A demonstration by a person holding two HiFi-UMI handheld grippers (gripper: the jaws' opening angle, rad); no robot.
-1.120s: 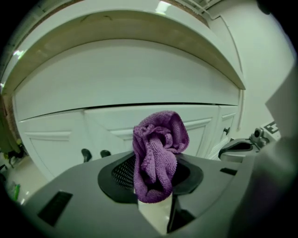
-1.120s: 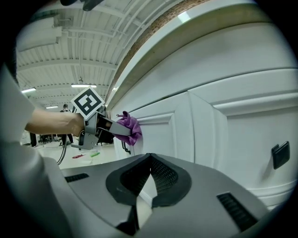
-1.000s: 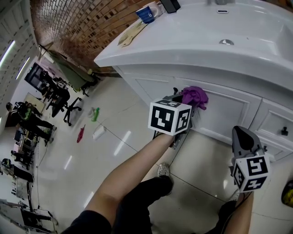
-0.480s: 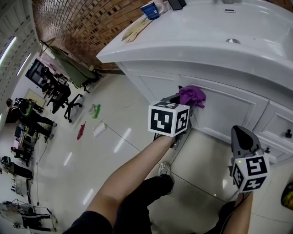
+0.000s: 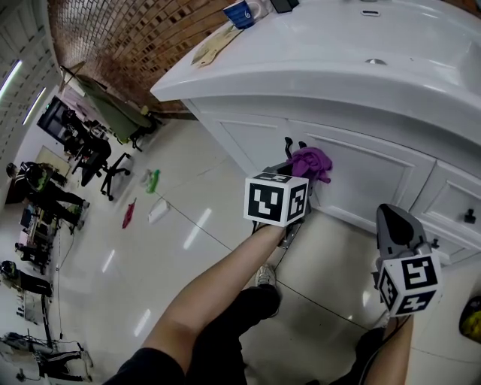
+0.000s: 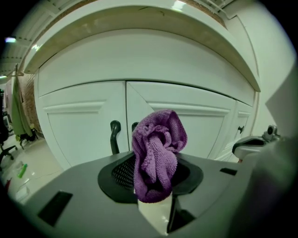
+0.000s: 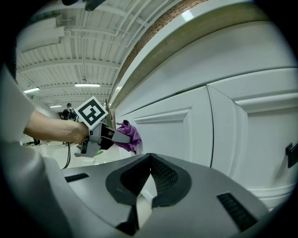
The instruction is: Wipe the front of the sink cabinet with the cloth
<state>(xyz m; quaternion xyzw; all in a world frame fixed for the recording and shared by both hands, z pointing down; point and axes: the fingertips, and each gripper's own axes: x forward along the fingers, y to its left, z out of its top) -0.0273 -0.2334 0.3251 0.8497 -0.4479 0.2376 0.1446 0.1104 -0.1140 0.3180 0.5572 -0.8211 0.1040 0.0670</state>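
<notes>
A purple cloth is bunched in my left gripper, which is shut on it. The cloth sits against the white sink cabinet's door, just below the two black door handles. In the left gripper view the cloth stands up from the jaws in front of the handles. My right gripper hangs lower right, off the cabinet, shut and empty. The right gripper view has its jaws closed, with the left gripper and cloth at the door beyond.
The white sink top overhangs the cabinet and carries a blue cup and a wooden utensil. A drawer with a black knob lies to the right. Small items lie on the tiled floor at left, office chairs beyond.
My left gripper has shifted the cloth slightly left and down on the door, closer under the handles. The right gripper has hardly moved.
</notes>
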